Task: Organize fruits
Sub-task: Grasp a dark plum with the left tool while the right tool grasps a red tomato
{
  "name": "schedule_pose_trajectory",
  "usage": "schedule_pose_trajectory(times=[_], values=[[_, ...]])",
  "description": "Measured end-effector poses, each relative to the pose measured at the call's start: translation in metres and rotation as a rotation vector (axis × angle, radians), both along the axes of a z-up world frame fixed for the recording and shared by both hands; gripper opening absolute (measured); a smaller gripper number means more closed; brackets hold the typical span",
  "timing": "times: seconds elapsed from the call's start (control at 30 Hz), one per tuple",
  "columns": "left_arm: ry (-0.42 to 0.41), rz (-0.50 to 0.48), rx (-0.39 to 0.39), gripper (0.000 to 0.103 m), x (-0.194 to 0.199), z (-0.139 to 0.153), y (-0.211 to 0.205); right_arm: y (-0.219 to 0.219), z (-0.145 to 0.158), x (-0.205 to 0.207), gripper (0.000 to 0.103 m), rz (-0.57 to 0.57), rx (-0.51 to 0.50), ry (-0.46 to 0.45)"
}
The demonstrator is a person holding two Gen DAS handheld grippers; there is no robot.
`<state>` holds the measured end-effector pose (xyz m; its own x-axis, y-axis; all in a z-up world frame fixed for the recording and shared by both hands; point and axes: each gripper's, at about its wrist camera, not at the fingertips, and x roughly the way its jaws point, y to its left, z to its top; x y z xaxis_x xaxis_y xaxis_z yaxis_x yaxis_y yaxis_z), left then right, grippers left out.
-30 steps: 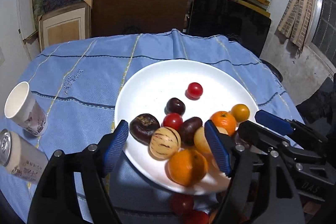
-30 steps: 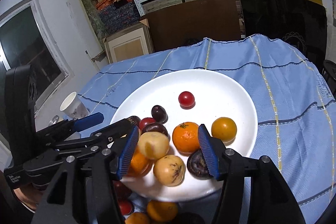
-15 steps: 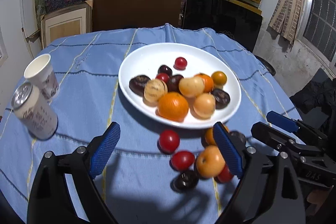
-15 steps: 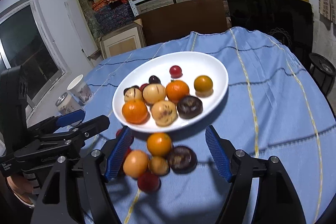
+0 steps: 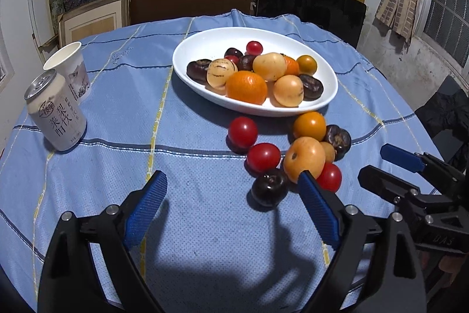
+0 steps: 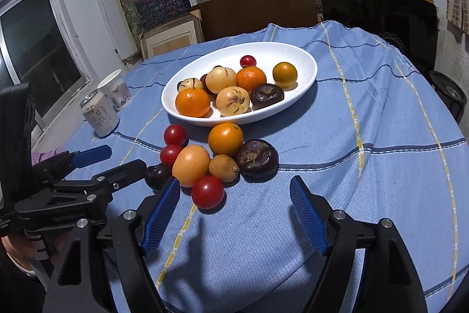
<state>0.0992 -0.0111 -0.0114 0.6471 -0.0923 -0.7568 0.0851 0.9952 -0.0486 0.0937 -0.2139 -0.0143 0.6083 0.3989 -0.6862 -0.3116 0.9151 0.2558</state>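
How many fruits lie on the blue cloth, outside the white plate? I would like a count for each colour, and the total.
red fruits: 3
orange fruits: 2
tan fruit: 1
dark fruits: 2
Total: 8

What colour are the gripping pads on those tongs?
Blue, ribbed pads on black fingers, clearest in the right wrist view.
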Motion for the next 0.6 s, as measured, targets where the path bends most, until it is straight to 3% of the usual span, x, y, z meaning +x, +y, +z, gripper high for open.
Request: schedule_pose_trajectory(times=[0.5, 0.53, 0.6], values=[[0.055, -0.028, 0.035, 0.088, 0.011, -0.021, -0.010, 0.004, -0.008, 0.001, 0.078, 0.025, -0.001, 0.027], [0.057, -0.029, 0.039, 0.087, 0.012, -0.023, -0.012, 0.004, -0.008, 0.000, 0.078, 0.027, 0.001, 0.025], [0.069, -0.040, 0.034, 0.074, 0.013, -0.027, -0.015, 0.004, -0.007, 0.000, 0.078, 0.031, 0.003, 0.024]])
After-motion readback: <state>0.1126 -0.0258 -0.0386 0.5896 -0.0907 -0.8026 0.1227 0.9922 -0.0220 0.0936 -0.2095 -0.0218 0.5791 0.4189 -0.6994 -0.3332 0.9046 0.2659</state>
